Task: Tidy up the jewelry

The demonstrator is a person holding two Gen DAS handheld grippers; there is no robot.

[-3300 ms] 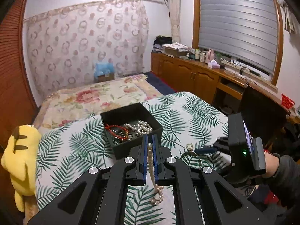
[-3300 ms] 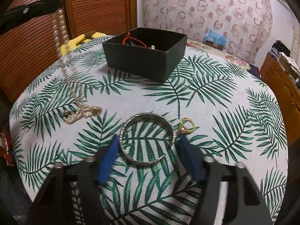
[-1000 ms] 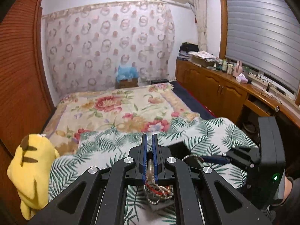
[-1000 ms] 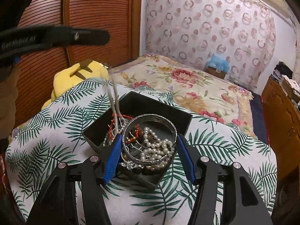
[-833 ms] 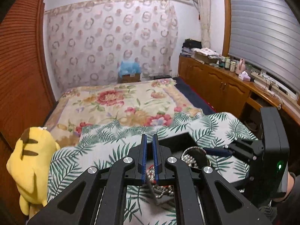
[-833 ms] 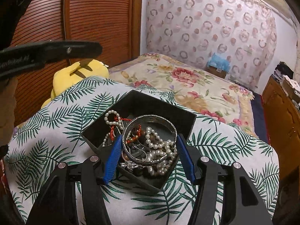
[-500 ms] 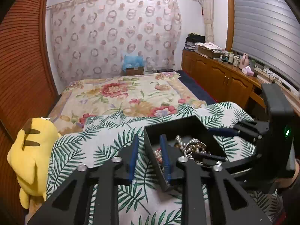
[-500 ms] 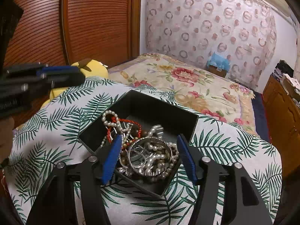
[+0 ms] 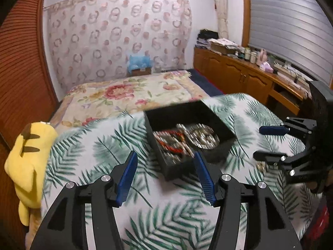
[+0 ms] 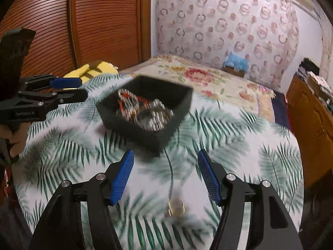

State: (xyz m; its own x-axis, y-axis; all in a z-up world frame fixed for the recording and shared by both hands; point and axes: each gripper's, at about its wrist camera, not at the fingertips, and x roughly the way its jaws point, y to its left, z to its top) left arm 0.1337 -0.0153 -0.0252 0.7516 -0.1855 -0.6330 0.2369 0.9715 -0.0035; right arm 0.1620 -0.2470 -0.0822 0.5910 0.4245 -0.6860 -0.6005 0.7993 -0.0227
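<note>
Two views: from the left wrist, the left gripper is opening, nothing between its jaws; the black box of jewelry sits just ahead. From the right wrist, the right gripper stands wide and empty above a gold ring on the leaf-print cloth; a hasty pinch could flick this small ring away.

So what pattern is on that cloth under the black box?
Green palm leaves on white cloth; clearest in the right wrist view, around the box.
</note>
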